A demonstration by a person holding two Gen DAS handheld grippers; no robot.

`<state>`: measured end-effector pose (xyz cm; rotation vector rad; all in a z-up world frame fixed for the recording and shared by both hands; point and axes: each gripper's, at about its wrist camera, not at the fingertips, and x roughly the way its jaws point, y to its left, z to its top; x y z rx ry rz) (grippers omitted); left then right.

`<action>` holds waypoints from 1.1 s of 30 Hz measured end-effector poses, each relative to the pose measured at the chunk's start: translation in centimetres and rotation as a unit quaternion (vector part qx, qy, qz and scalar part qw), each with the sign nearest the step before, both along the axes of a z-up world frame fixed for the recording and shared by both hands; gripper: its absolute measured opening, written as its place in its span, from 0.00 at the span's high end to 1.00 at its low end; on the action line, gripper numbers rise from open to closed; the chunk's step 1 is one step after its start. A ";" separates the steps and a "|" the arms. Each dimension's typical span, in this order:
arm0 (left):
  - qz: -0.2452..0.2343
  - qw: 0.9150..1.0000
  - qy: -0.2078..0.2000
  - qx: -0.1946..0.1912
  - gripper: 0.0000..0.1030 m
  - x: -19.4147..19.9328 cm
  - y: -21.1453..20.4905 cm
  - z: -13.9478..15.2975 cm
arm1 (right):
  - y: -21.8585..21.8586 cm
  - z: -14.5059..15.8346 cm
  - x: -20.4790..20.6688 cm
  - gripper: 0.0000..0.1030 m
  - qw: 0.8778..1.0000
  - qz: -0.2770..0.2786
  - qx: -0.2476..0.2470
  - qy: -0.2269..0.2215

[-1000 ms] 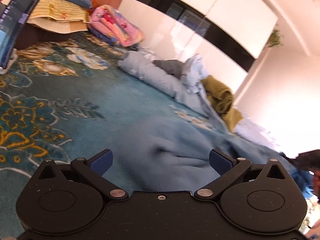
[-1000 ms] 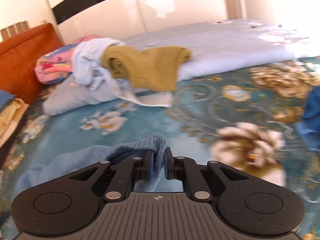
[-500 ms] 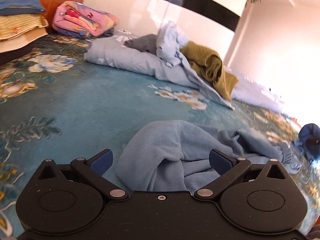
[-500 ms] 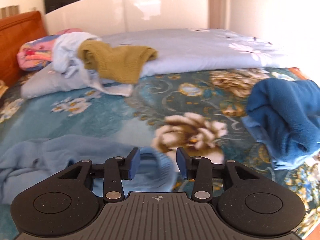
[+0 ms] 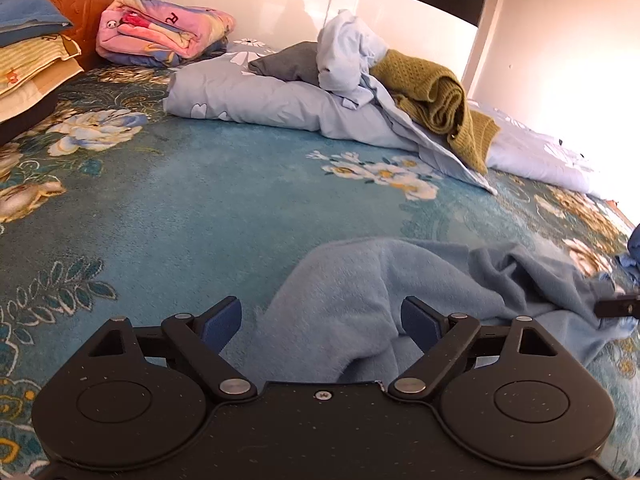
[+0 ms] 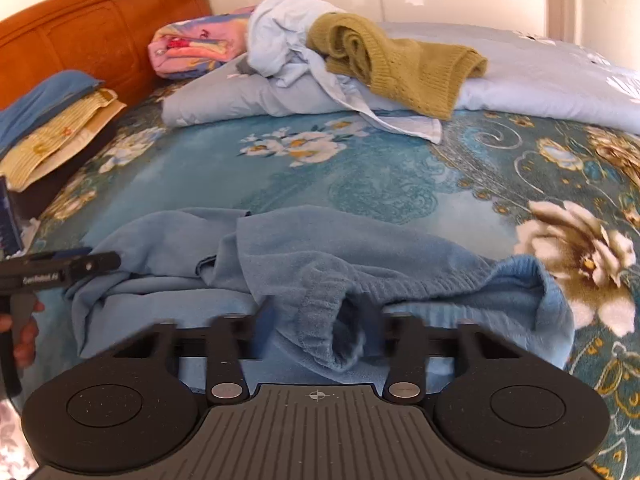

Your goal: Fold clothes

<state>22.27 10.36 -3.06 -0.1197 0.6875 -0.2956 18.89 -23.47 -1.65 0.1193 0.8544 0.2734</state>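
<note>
Right gripper (image 6: 319, 328): jaws have just been closing around the ribbed hem (image 6: 320, 300) of the light blue sweater (image 6: 360, 256). It's a re-grip, since they pinched, let go and came back in, but blur hides whether the pads bite yet.

Left gripper (image 5: 322, 320): jaws spread, just narrowed a touch. A raised fold of the same sweater sits between them, unpinched. Its view has swung round from bare bedspread onto the sweater.

My read is that both ends are being taken up to spread it, with no fold made yet. The sweater lies rumpled on the bed (image 5: 180, 208), near edge.

Count:
- one sweater in play
- waiting beyond: one olive knit (image 6: 400, 64), one pale blue shirt (image 6: 280, 36), one grey garment (image 5: 288, 65)
- one dark blue garment (image 5: 634, 246) at the right edge
</note>
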 end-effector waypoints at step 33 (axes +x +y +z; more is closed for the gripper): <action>-0.114 0.992 -0.037 0.045 0.07 5.2 -9.3 0.8 | -14.6 1.9 11.0 0.74 0.976 -0.196 0.031 -0.085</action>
